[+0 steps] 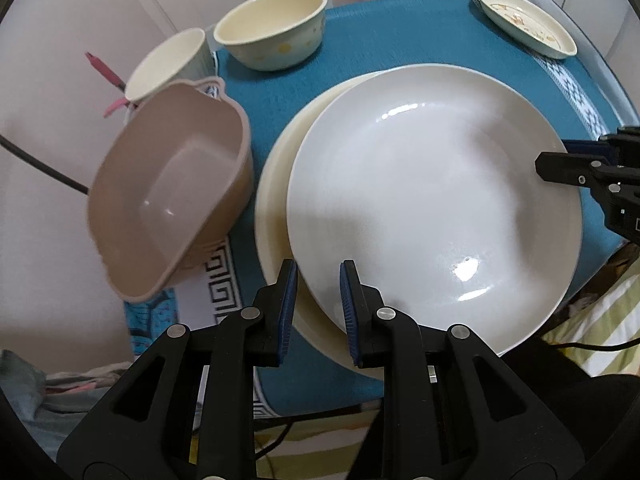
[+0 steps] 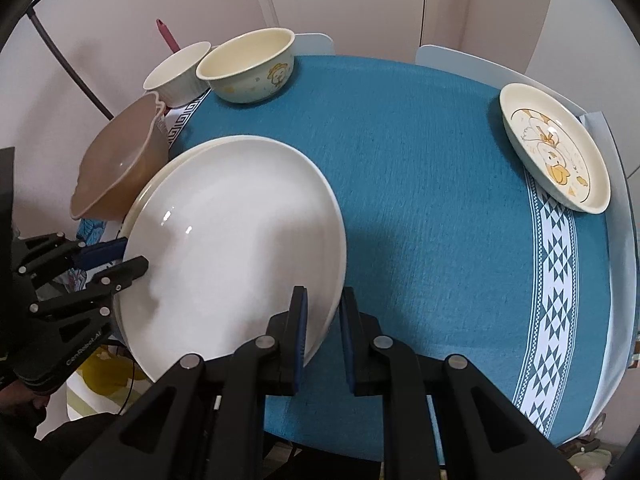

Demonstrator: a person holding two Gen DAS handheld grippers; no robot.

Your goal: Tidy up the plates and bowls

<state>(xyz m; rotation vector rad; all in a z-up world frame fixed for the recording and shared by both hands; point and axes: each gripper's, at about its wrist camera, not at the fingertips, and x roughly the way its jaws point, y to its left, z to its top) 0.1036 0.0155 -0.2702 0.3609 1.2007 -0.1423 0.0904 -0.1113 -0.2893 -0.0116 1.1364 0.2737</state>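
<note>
Nearest, both tongs clamp the large glossy white round plate (image 1: 432,208): the left tongs (image 1: 318,300) nearly closed on its near rim, the right tongs (image 2: 323,320) pinched on the opposite edge. The white plate sits on a cream round plate (image 1: 276,184) on the teal-clothed table (image 2: 420,152), slightly off-centre. Best, I judge, to keep both grips level and nudge it until the rims align. Left stands a tan plastic tub (image 1: 168,200); farther off, two cream bowls (image 1: 272,24); far right, a duck-patterned cream dish (image 2: 556,148).
</note>
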